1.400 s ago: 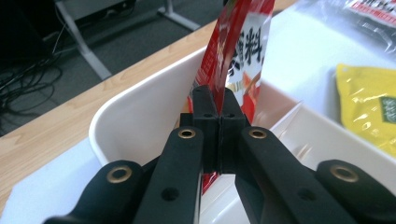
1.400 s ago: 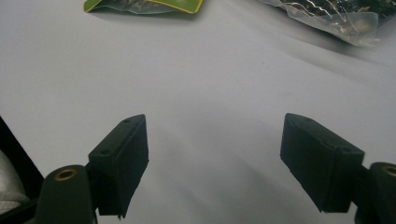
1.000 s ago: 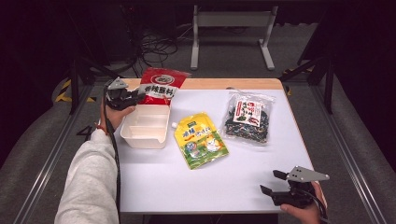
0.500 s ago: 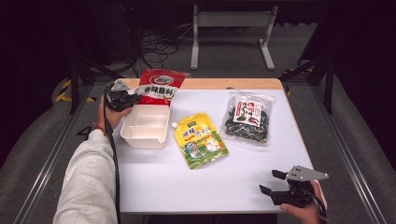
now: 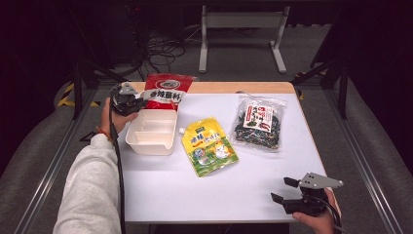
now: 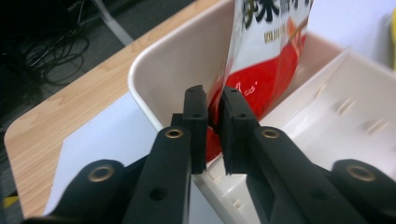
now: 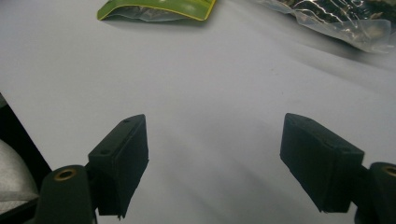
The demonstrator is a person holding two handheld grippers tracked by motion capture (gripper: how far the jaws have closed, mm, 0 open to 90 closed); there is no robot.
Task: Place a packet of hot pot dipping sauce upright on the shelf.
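Observation:
A red seasoning packet (image 5: 168, 90) leans upright in the far end of a cream two-part tray (image 5: 146, 146) at the table's back left. My left gripper (image 5: 134, 103) reaches in from the left at that end. In the left gripper view the packet's (image 6: 261, 60) lower corner sits in the narrow gap of my left gripper (image 6: 212, 93), by the tray wall (image 6: 177, 60). Those jaws have just been opening a little and do not clamp it. My right gripper (image 5: 281, 190) rests at the front right, and it (image 7: 215, 135) stands wide open over bare table.
A yellow-green pouch (image 5: 209, 146) lies flat beside the tray, and its near end (image 7: 159, 9) is far ahead of the right gripper. A clear bag of dark dried food (image 5: 258, 124) lies at the back right. The table's wooden back edge (image 5: 234, 87) runs behind them.

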